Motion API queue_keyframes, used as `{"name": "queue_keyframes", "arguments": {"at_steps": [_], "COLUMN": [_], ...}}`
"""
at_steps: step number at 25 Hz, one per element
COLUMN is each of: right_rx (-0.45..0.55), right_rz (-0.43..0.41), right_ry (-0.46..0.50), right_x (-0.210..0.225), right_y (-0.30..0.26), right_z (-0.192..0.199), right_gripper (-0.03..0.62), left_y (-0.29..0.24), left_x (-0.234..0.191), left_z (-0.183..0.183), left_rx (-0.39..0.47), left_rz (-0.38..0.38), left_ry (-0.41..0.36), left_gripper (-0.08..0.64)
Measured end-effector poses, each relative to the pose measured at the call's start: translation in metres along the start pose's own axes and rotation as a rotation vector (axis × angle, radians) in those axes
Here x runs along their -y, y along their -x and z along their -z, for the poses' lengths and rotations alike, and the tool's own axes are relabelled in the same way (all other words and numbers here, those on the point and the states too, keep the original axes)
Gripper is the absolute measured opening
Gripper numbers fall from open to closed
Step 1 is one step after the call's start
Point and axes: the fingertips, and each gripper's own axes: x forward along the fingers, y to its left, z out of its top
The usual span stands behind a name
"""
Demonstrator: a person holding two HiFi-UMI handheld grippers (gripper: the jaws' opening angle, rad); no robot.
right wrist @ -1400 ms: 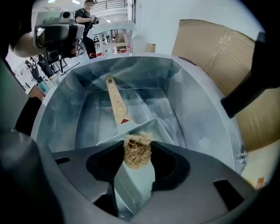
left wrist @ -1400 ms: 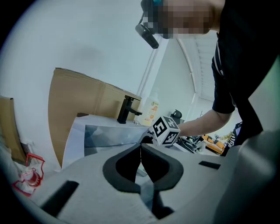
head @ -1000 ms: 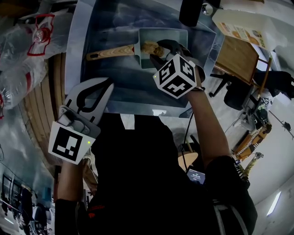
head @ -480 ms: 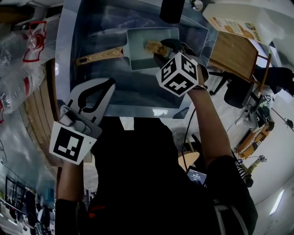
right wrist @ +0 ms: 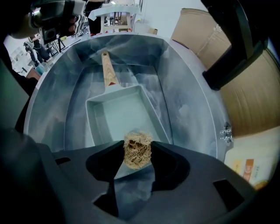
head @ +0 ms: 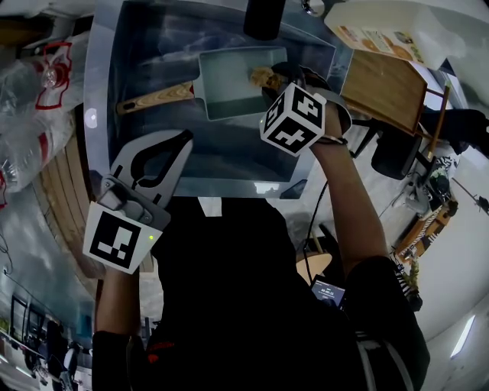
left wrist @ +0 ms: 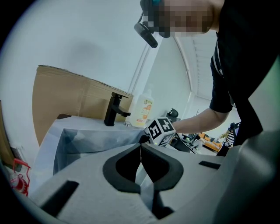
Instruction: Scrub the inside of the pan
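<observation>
Our left hand-held gripper [left wrist: 140,148] is pressed together, empty, over the near edge of the sink [head: 122,76]. The pale rectangular pan [head: 229,76] lies in the sink, wooden handle [head: 153,98] pointing left. The right hand-held gripper [right wrist: 138,152] pinches a tan loofah scrubber [right wrist: 138,143] at the pan's right end, with the black faucet [head: 263,17] just beyond.

Probably a lab workspace: steel sink [head: 103,92] near an office chair [head: 395,155], cardboard [left wrist: 65,92].

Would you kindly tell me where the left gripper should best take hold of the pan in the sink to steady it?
Probably the wooden handle, near its middle, from above with jaws across it. It juts from the pan toward the person's left, clear of the right gripper and its loofah scrubber. The left gripper, which is shut, must open first.
</observation>
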Motion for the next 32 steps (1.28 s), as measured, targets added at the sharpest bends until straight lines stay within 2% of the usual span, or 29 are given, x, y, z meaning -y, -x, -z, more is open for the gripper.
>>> {"name": "queue_keyframes", "arguments": {"at_steps": [8, 11, 20, 32], "right_rx": [-0.019, 0.011, 0.076, 0.057], "right_rz": [0.016, 0.023, -0.029, -0.079], "right_ry": [-0.026, -0.035, -0.026, 0.033], "right_x": [0.004, 0.0, -0.039, -0.077], "right_y": [0.001, 0.008, 0.024, 0.009], "right_z": [0.008, -0.004, -0.049, -0.076], "right_gripper": [0.19, 0.189, 0.19, 0.19], "left_y": [0.008, 0.015, 0.046, 0.077], "left_x": [-0.001, -0.002, -0.009, -0.017], "left_z": [0.002, 0.001, 0.004, 0.019], "left_rx": [0.0, 0.005, 0.025, 0.032], "left_rz": [-0.008, -0.008, -0.027, -0.064], "left_ry": [-0.001, -0.004, -0.008, 0.011], "left_gripper": [0.02, 0.02, 0.02, 0.02]}}
